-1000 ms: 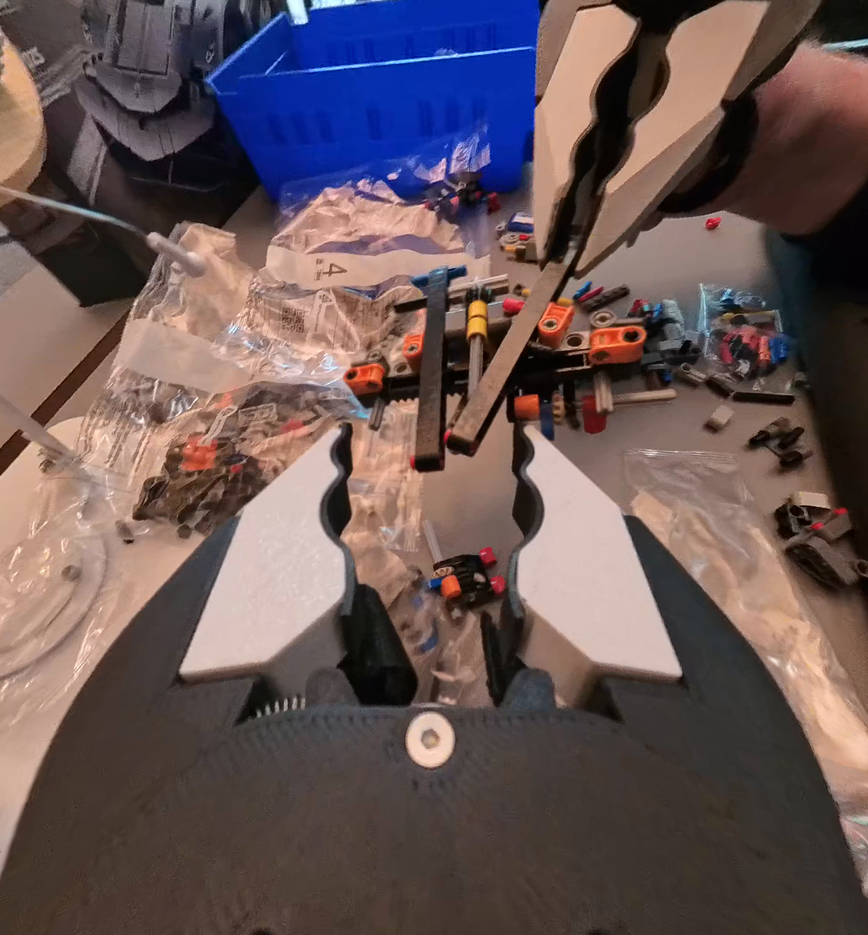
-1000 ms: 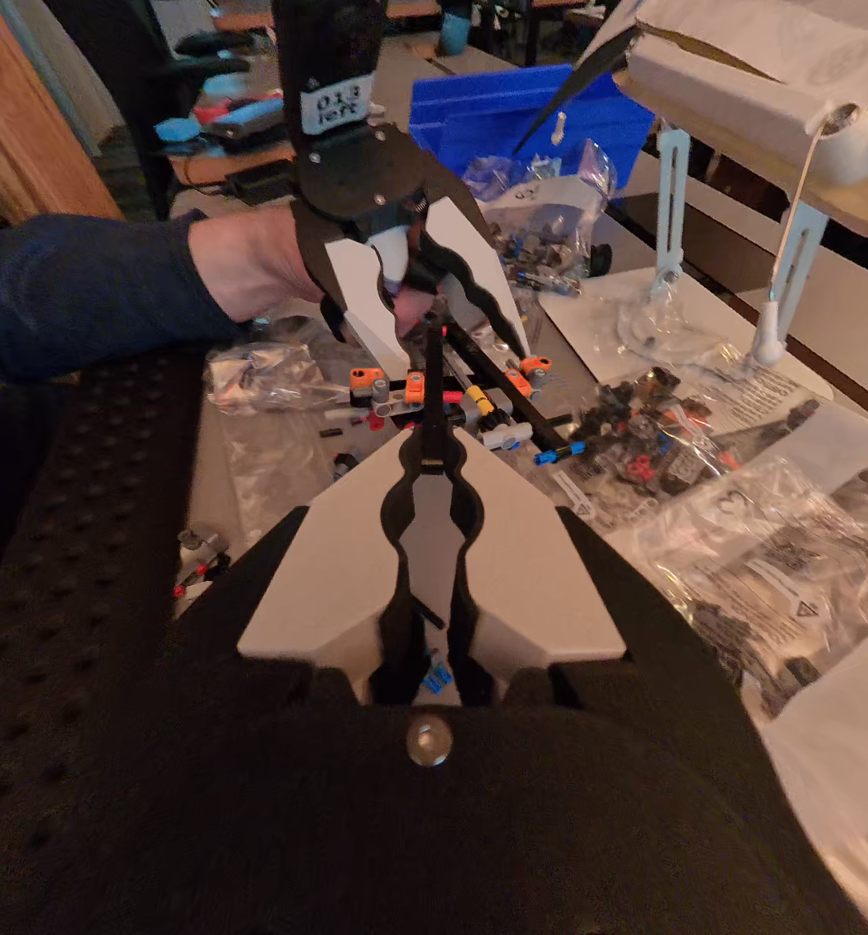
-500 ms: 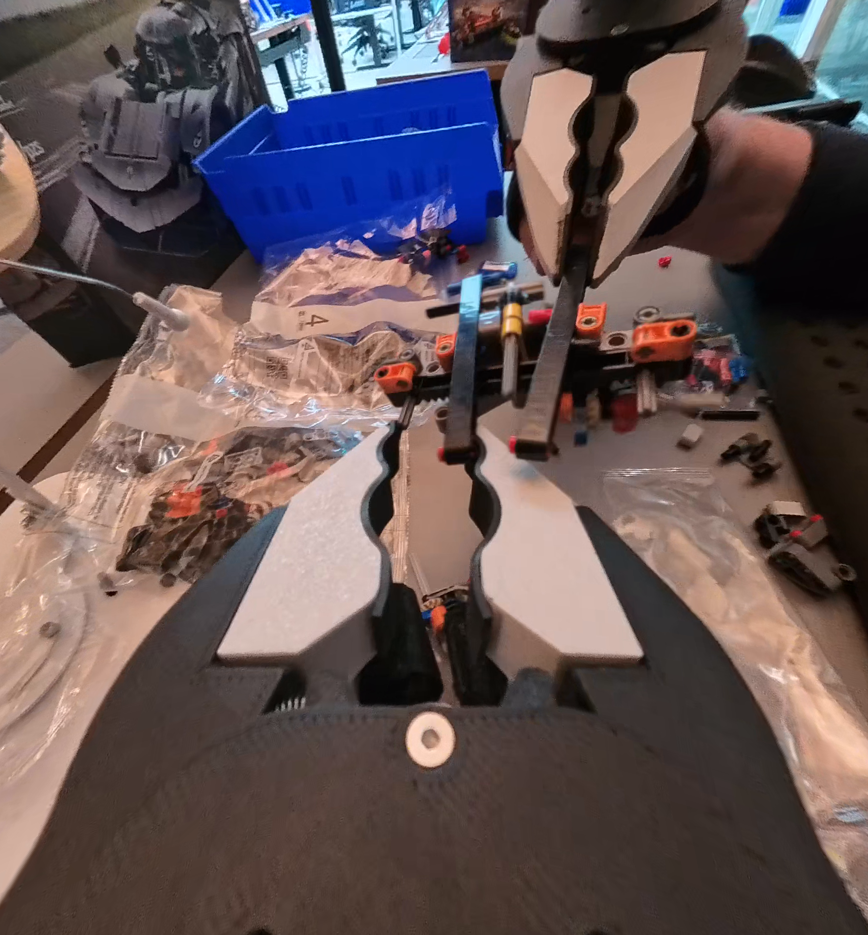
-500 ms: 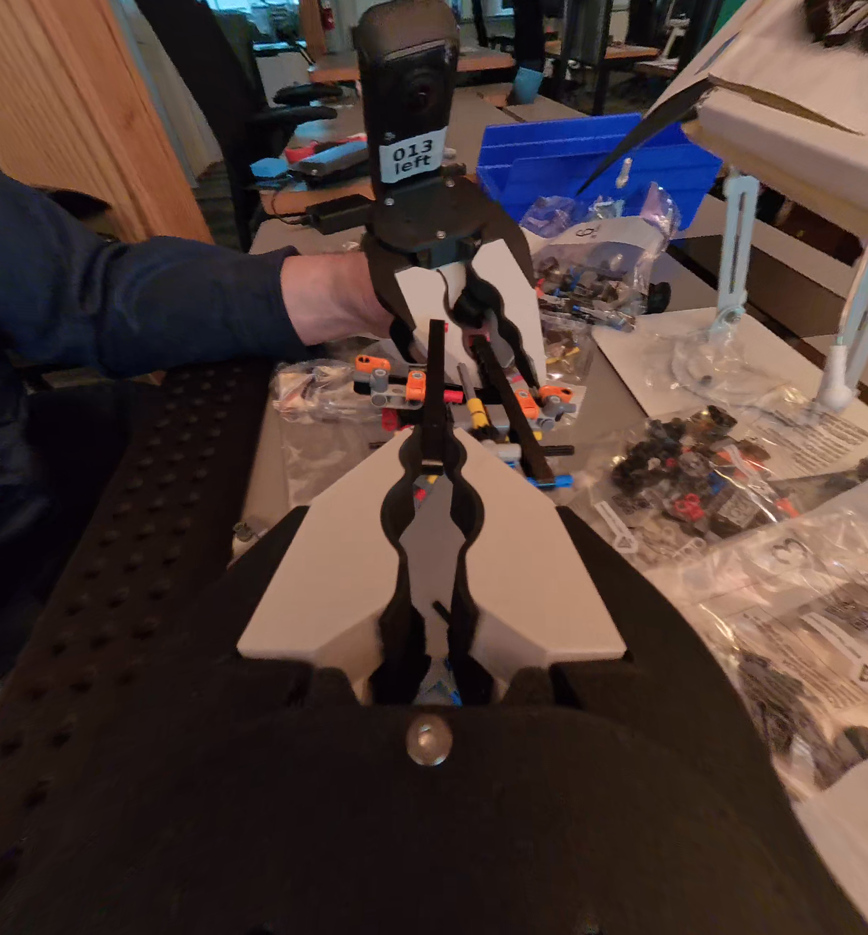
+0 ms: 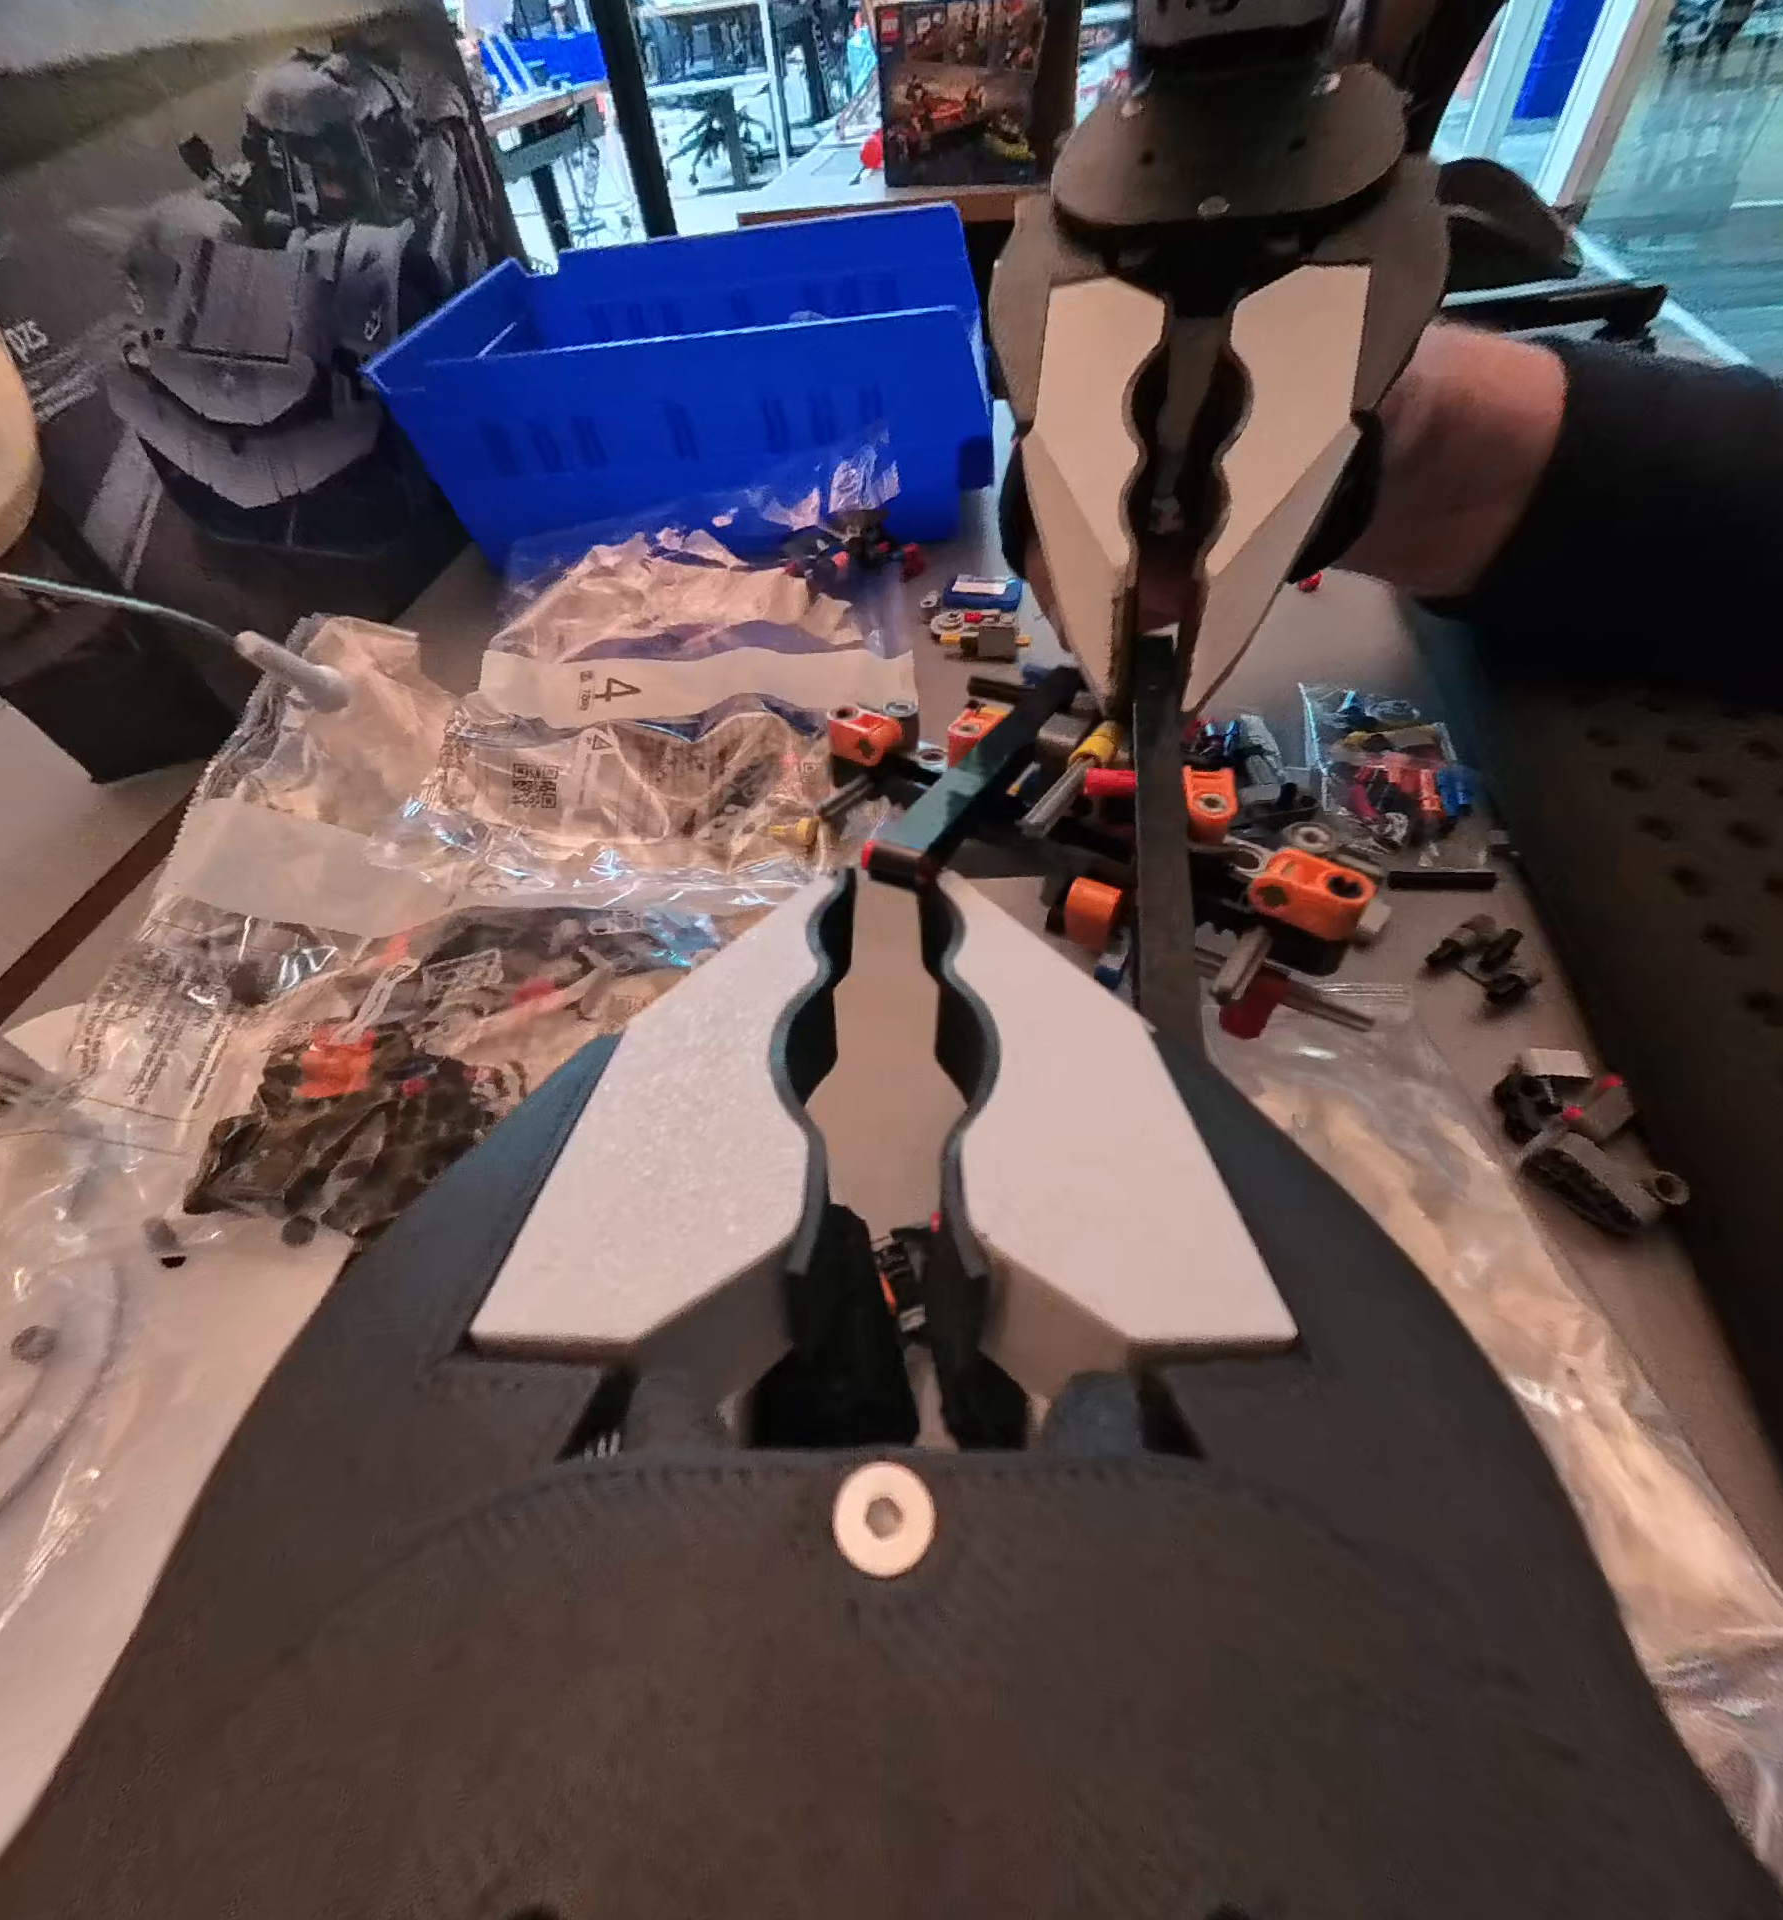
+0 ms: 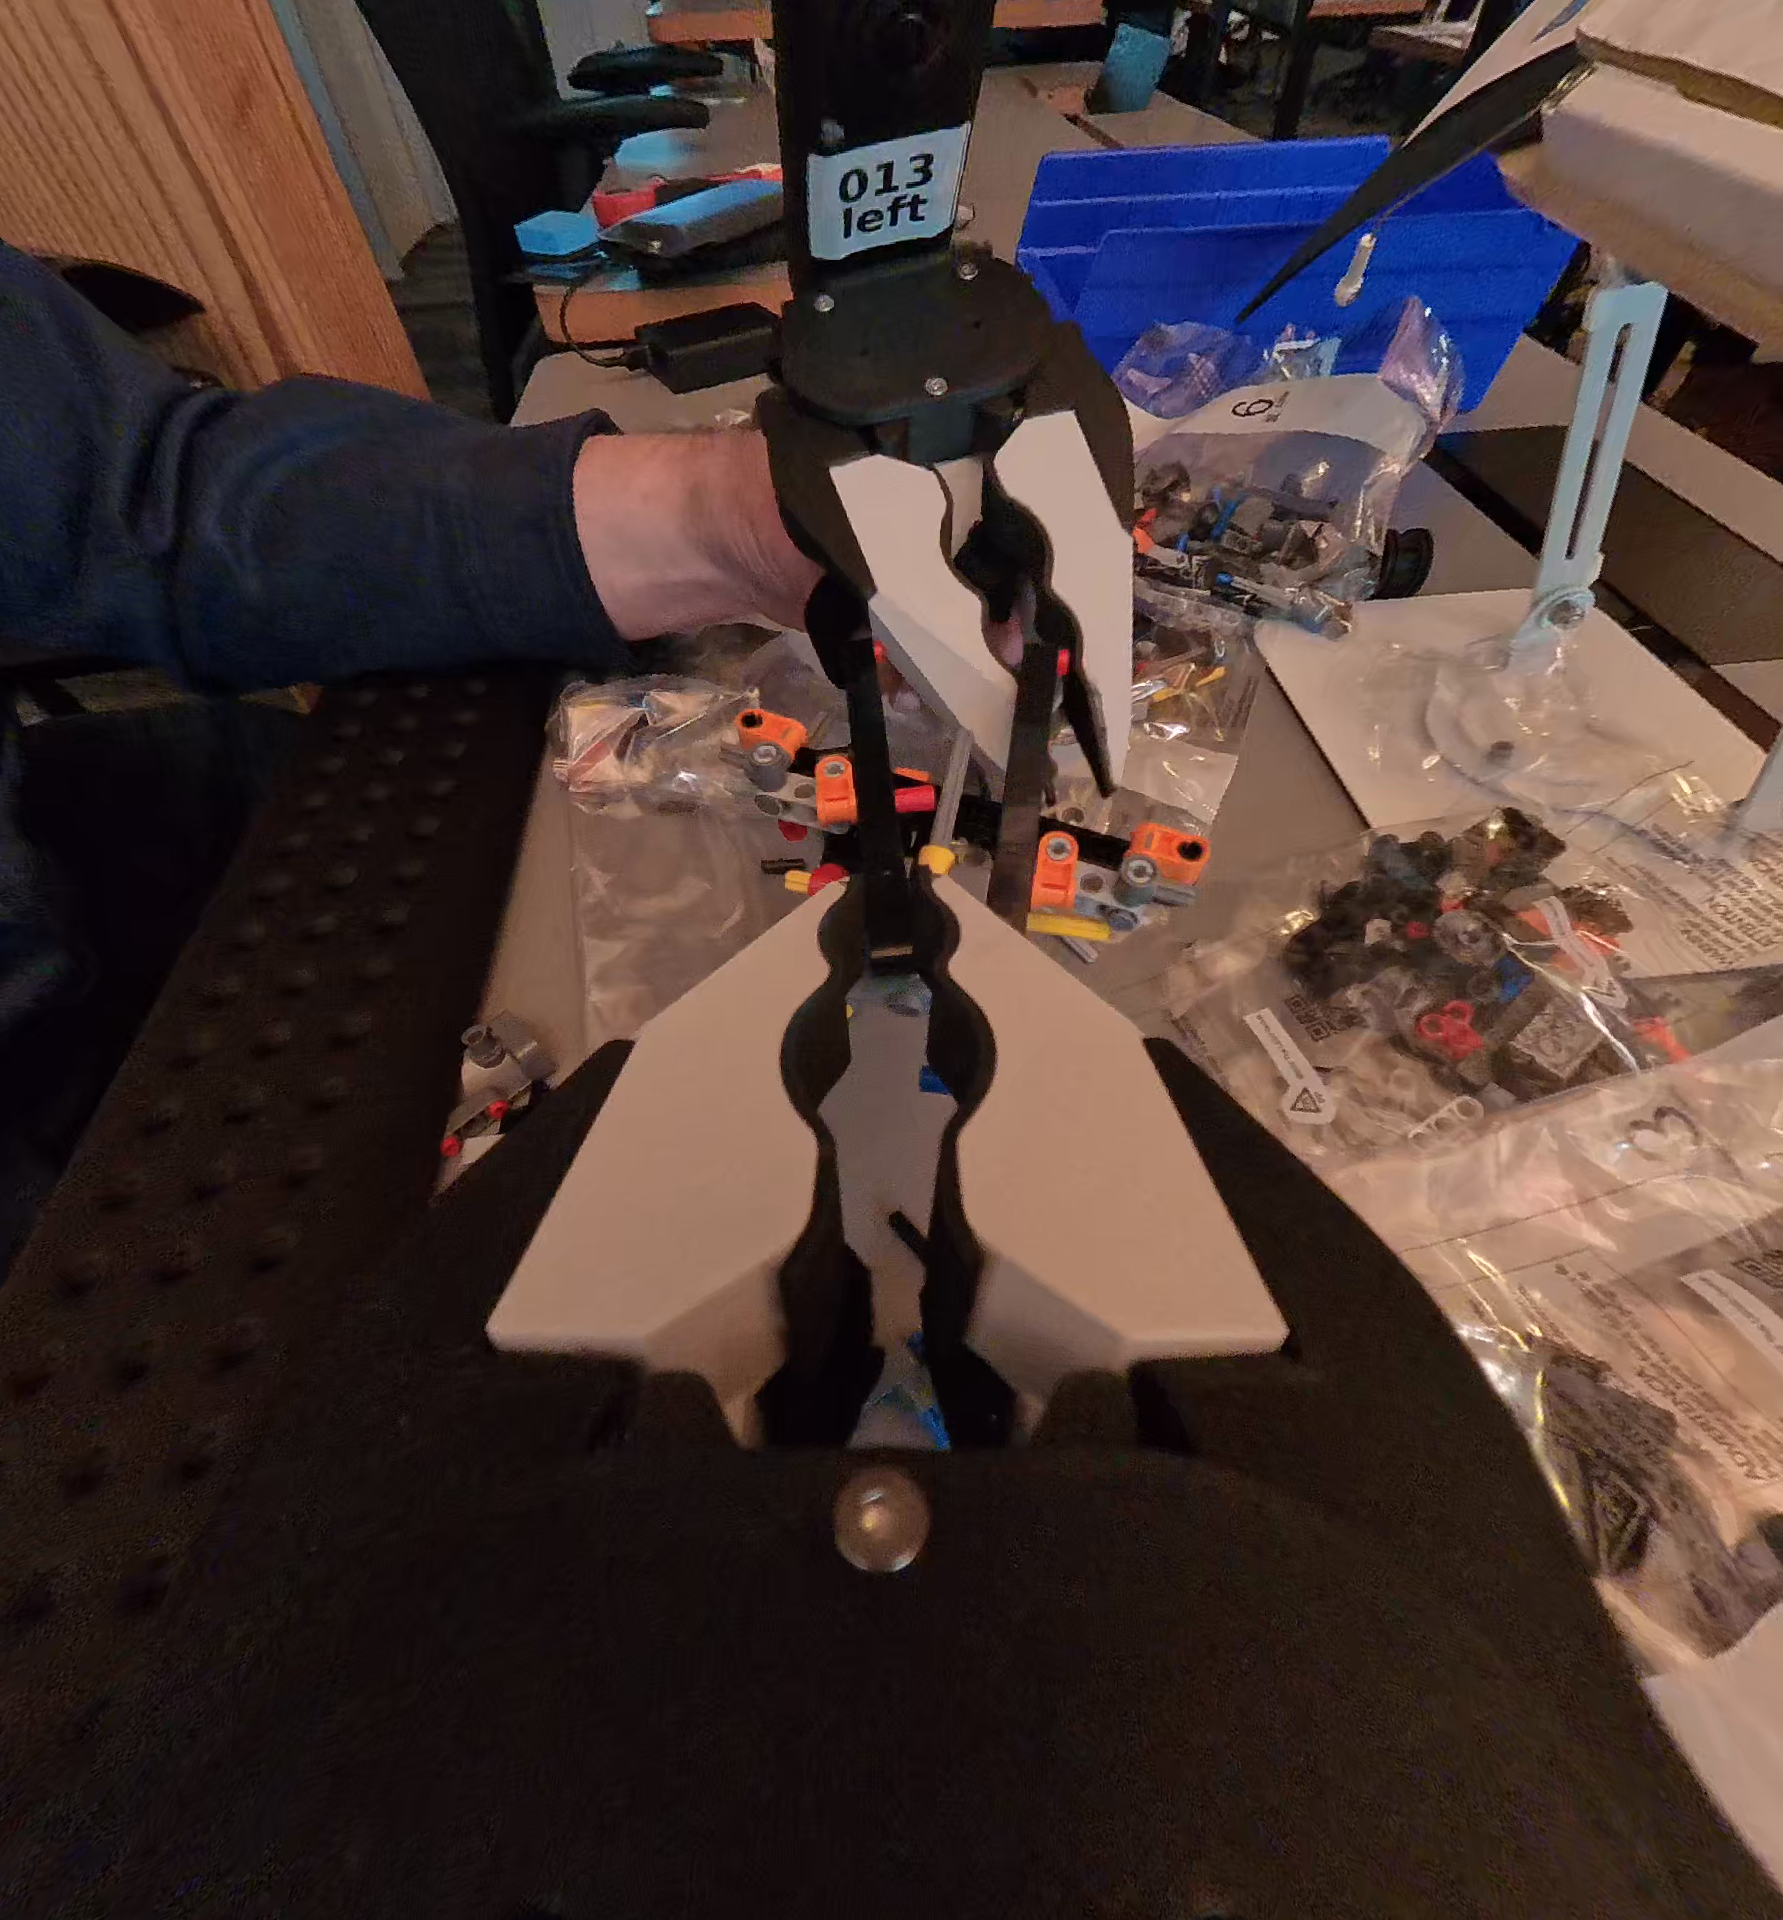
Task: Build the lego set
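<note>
A partly built lego frame (image 5: 1214, 810) has two long black beams, orange connectors and red and yellow pins. My left gripper (image 5: 895, 888) is shut on the near end of one black beam (image 5: 960, 800). My right gripper (image 5: 1147, 675) comes in from the far side and is shut on the other black beam (image 5: 1162, 894). In the right wrist view my right gripper (image 6: 887, 925) pinches its beam (image 6: 876, 790), and the left gripper (image 6: 1048, 774) opposite holds the second beam (image 6: 1017, 790). The frame (image 6: 1063, 862) hangs between them just above the table.
A blue bin (image 5: 679, 416) stands at the back and also shows in the right wrist view (image 6: 1230, 218). Clear bags of parts (image 5: 606, 748) (image 6: 1469, 987) lie on the left. Loose pieces (image 5: 1583, 1143) lie beside a black perforated mat (image 5: 1697, 883). A white stand (image 6: 1593, 468) rises nearby.
My left gripper went from wide open to shut on the end of the left black beam. The right gripper stayed shut on its beam, and the frame turned between them.
</note>
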`<state>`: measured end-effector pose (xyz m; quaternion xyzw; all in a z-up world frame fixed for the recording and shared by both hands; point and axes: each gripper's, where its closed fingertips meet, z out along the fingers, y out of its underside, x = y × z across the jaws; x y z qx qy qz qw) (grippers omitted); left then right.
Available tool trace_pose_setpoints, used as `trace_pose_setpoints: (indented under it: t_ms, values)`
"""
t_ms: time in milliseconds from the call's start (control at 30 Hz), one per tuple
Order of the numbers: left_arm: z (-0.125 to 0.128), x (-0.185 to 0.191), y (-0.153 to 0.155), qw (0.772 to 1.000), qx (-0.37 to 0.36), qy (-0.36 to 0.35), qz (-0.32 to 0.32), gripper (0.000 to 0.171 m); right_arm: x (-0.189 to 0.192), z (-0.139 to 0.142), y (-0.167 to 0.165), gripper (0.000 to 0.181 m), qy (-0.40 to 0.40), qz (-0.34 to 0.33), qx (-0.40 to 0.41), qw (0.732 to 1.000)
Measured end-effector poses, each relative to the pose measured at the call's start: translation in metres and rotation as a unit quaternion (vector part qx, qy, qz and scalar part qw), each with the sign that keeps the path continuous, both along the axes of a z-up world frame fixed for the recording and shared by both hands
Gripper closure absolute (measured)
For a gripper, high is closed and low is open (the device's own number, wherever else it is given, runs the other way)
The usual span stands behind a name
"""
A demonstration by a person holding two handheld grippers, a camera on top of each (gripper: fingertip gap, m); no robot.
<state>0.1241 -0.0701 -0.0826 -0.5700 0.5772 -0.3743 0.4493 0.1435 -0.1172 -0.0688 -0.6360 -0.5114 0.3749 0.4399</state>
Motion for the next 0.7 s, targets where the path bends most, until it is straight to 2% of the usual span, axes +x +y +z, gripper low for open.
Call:
trace_pose_setpoints:
  t_ms: [167,267,400,700]
  values:
    - [0.004,-0.001,-0.008,0.999,-0.025,-0.017,-0.025,0.147,0.000,0.002,-0.005,0.176,0.003,0.014,0.000,1.000]
    - [0.008,0.000,-0.015,0.998,-0.040,-0.032,-0.044,0.149,0.001,-0.001,-0.005,0.176,0.000,0.016,-0.009,1.000]
    - [0.001,0.002,-0.022,0.996,-0.055,-0.017,-0.062,0.144,0.000,0.001,-0.009,0.176,0.008,0.028,-0.009,1.000]
    - [0.010,0.006,-0.025,0.996,-0.051,-0.041,-0.069,0.156,-0.002,0.005,-0.014,0.176,0.010,0.038,0.008,0.999]
